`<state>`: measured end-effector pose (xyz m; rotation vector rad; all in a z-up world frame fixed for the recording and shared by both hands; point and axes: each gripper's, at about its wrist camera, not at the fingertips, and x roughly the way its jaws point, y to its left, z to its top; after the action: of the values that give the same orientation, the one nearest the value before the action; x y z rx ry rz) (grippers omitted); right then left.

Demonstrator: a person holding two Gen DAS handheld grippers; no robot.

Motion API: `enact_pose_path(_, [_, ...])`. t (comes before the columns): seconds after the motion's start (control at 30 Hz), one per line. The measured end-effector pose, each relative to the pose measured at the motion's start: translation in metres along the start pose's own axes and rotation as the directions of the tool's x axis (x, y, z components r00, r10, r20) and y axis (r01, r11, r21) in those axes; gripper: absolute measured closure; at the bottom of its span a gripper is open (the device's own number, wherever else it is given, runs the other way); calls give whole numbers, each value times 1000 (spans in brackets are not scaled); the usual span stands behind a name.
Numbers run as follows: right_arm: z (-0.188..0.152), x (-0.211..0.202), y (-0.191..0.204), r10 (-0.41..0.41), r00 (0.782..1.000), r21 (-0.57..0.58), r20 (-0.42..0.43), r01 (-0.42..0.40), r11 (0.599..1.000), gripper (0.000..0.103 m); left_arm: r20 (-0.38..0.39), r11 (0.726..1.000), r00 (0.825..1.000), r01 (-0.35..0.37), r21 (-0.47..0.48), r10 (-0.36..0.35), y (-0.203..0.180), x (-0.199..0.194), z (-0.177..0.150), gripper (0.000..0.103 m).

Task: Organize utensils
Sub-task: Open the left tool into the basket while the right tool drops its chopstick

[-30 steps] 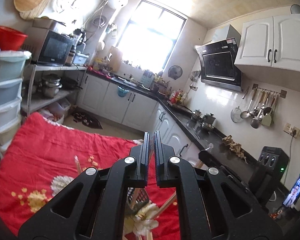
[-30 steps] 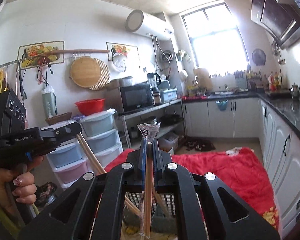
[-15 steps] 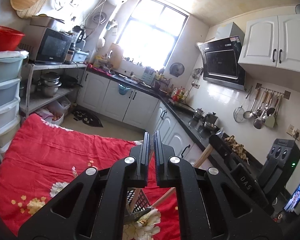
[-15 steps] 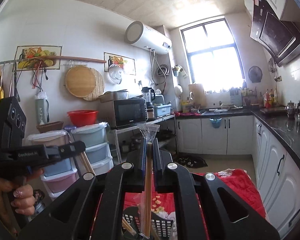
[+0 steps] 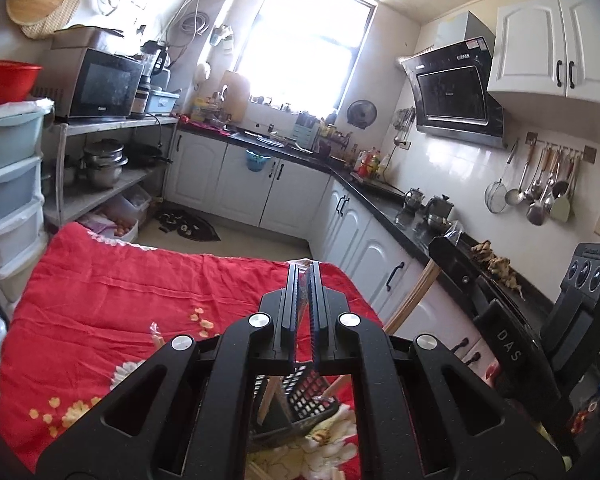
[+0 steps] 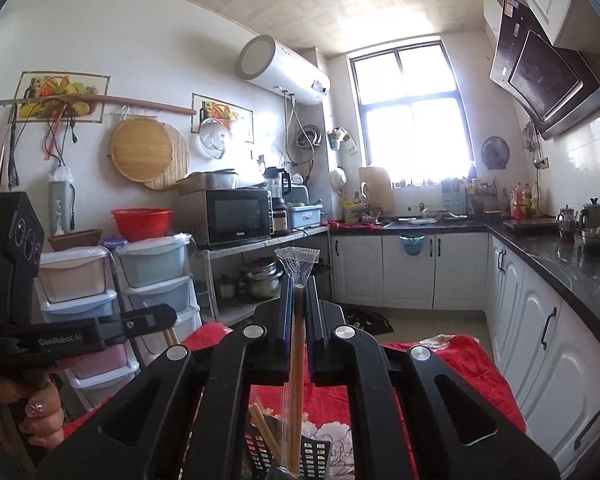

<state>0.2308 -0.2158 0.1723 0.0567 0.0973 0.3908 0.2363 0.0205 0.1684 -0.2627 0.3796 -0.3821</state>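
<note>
Red quilted blanket with a printed flower pattern (image 5: 140, 288): spread flat, carrying everything listed below; the floor and white kitchen cabinets lie beyond its far edge.

Black perforated plastic utensil basket (image 5: 304, 396): stands on the blanket's flowered near part, directly below both pairs of tongs; seen again from the right wrist camera (image 6: 316, 458). Wooden sticks lean inside it.

Left tongs (image 5: 303, 280): black, two-fingered, hanging above the basket. Fingers drawn nearly together with only a thin slit between them; nothing can be made out in that slit. From the right wrist view the same tool (image 6: 148, 316) sits left of the basket, held in a hand with painted nails (image 6: 40, 416).

Right tongs (image 6: 299, 284): above the basket, clamped on a long pale wooden chopstick pair in a clear plastic sleeve (image 6: 296, 380). The pair stands upright, its lower end reaching down to the basket, its crumpled sleeve top poking out past the fingertips.

Loose wrapped chopstick pair (image 5: 156, 334): lying on the blanket, left of the basket.
</note>
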Motion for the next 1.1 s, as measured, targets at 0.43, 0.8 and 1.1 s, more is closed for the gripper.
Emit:
enact_pose_path(0.43, [-45, 21, -9, -57, 996, 52, -68, 61, 997, 96, -15, 1000, 1000, 24, 1, -24, 13, 12, -30, 101])
enact_pose_path(0.8, [-58, 12, -13, -54, 991, 115, -120, 67, 991, 84, -10, 997, 999, 43, -58, -44, 29, 6, -46, 101])
enact_pose_path(1.1, [-64, -7, -10, -70, 987, 132, -144, 89, 987, 63, -2, 996, 999, 44, -74, -44, 37, -6, -53, 78])
